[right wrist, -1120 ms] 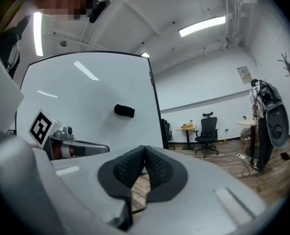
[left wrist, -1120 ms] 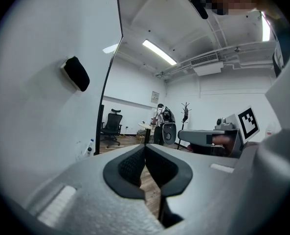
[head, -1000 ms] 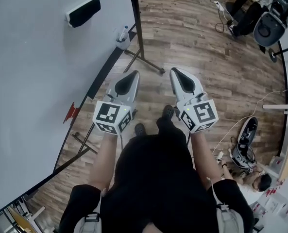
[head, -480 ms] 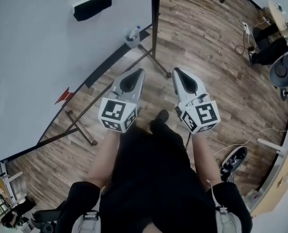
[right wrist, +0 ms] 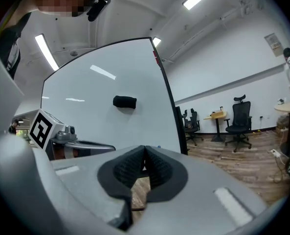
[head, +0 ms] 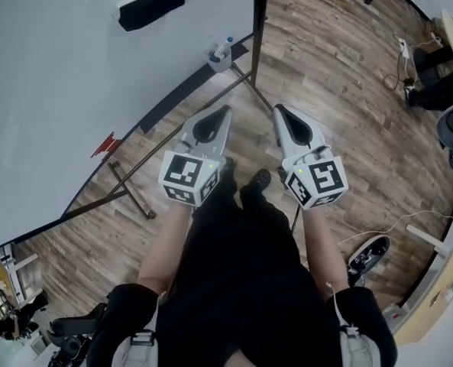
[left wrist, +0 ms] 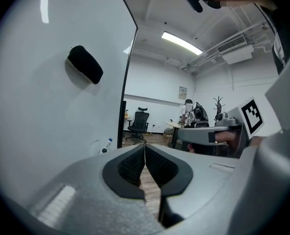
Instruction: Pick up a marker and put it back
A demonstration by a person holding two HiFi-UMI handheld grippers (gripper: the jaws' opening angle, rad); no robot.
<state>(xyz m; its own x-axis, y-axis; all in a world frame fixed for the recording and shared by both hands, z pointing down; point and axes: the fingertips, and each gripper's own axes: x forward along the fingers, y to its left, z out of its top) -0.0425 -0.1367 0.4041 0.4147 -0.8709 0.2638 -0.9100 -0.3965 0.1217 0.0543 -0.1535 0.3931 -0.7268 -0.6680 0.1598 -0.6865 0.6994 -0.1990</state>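
Note:
A marker with a blue cap (head: 224, 46) stands in a small white cup (head: 216, 59) at the lower right corner of the whiteboard (head: 58, 90); in the left gripper view the marker (left wrist: 107, 144) shows small and far beyond the jaws. A black eraser (head: 151, 4) sticks on the board. My left gripper (head: 225, 111) and right gripper (head: 278, 110) are side by side over the wooden floor, short of the cup, both pointing roughly level. In the left gripper view the left gripper (left wrist: 145, 149) is shut with nothing in it. The right gripper (right wrist: 145, 151) is likewise shut and empty.
The whiteboard's dark metal stand legs (head: 129, 193) spread over the floor to my left. A red mark (head: 104, 145) sits at the board's lower edge. Office chairs (right wrist: 240, 116) and desks stand far back, with cables (head: 394, 220) on the floor to the right.
The whiteboard and the cup have shifted rightward in the head view as I turned and drew closer. Both grippers moved slightly forward and lower together, and both stayed shut.

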